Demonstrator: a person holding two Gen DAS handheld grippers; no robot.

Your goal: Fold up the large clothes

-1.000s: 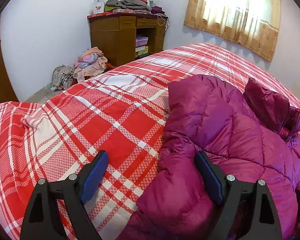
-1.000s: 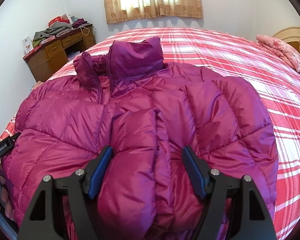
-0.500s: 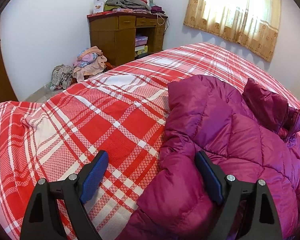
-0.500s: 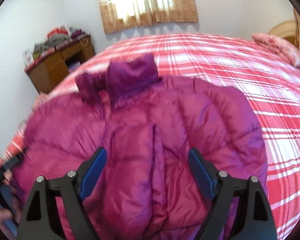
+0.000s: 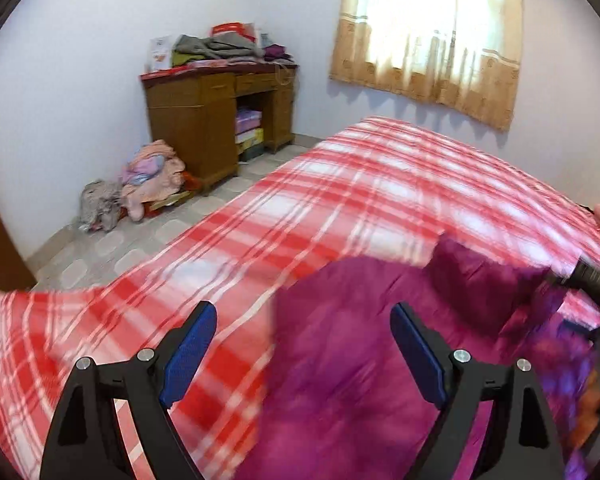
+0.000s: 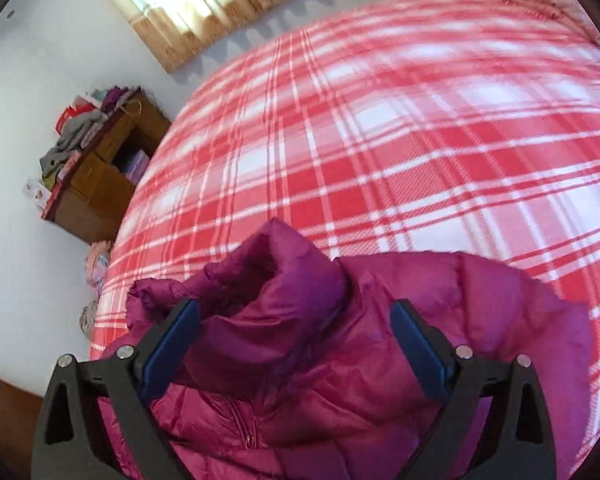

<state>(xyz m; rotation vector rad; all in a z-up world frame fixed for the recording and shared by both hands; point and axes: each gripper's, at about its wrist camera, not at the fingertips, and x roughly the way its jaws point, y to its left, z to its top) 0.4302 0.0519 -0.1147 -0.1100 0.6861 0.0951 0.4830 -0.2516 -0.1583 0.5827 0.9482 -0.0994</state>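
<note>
Both tongs, left [image 5: 302, 354] and right [image 6: 294, 346], are swinging wide open and empty from the sleeves toward the jacket [image 6: 340, 360] collar [image 6: 284, 276] ahead, likely readying the next fold.

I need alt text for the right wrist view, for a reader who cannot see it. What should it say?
An open black right gripper with blue pads hovers over the collar of a magenta quilted puffer jacket lying on a red-and-white plaid bedspread. Behind are a cluttered brown wooden desk and a beige curtain.

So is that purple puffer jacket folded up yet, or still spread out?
Not neatly folded. The puffer jacket lies loosely bunched on the plaid bedspread, its collar standing up; whether the lower half is folded cannot be told.
</note>
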